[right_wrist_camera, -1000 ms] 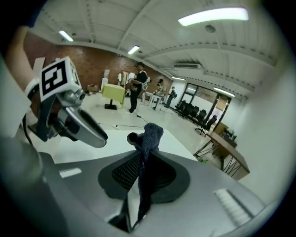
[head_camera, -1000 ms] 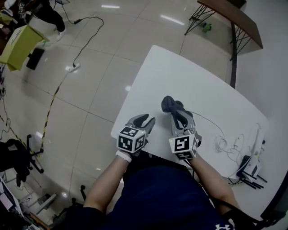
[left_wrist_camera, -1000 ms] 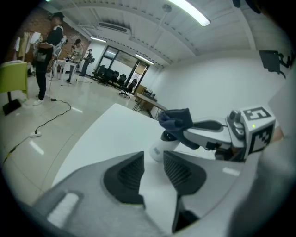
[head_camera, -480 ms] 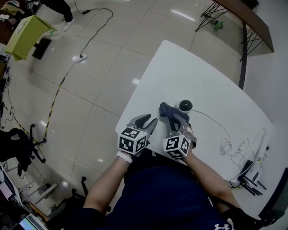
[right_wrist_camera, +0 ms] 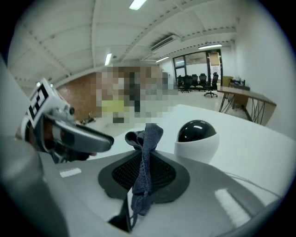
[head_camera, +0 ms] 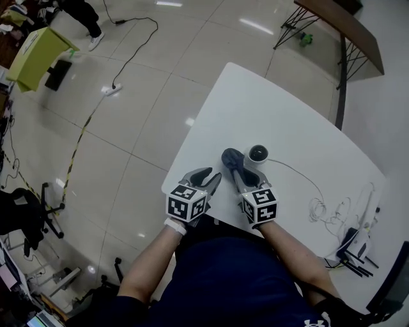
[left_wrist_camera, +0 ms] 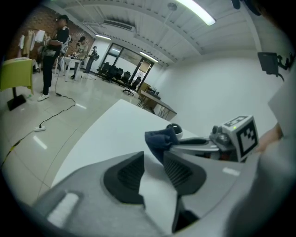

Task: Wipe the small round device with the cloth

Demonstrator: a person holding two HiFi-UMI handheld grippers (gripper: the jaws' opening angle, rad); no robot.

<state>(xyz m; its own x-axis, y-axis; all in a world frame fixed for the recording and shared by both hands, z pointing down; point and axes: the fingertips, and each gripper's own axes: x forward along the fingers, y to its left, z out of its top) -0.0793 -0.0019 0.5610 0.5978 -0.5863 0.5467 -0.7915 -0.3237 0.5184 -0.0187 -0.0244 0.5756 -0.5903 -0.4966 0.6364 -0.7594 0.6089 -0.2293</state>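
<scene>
Upper left, a yellow-green object (head_camera: 37, 56) stands on glossy tiles (head_camera: 128, 137). Centre, the left gripper (head_camera: 208, 176) gapes empty; the right gripper (head_camera: 238, 172) pinches the dark cloth (head_camera: 231, 158) just beside the dome camera (head_camera: 258, 154). Loose cables (head_camera: 326, 207) litter the white table (head_camera: 287, 115) at right.

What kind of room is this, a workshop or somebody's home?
Neither, most likely: it looks like an open office or lab. There is a row of office chairs at the far end, ceiling strip lights, and a shiny tiled floor with a power strip lying on it.
</scene>
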